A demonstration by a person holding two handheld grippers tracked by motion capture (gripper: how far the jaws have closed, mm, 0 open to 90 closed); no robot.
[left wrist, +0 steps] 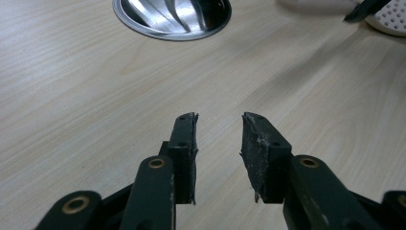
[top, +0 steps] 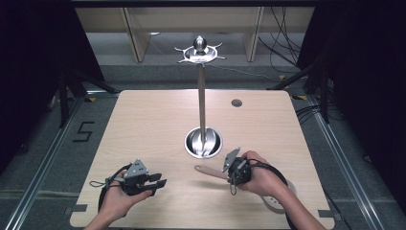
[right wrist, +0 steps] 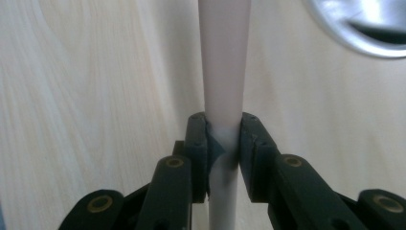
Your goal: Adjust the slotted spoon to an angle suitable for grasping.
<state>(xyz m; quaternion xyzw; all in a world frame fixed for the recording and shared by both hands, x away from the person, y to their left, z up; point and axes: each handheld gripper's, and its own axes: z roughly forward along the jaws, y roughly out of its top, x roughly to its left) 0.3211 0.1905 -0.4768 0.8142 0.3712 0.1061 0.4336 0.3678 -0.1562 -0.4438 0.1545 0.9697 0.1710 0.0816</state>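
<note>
A long, pale beige handle of what looks like a plastic utensil is clamped between the two black jaws of the right gripper, as seen in the right gripper view, where the pads press on both of its sides. In the high view the same handle is seen lying low over the light wooden table, its free end pointing toward the person's left, just in front of the round polished base of the tall steel hook stand; whether that end rests on the wood cannot be told. A white perforated head, apparently of the same utensil, is glimpsed near the right hand at the table's near edge. The left gripper is held apart from all this, low over bare tabletop, its jaws standing open with nothing between them. No earlier picture being given, only risks can be judged. The grip is taken across a narrow, smooth shaft, so the handle could pivot or slide in the pads once lifted, the heavier head dragging it down. Should the piece be meant for one of the hooks at the top of the stand, the free end could strike the thin pole and tip or shift the stand, since the stand is close by.
</note>
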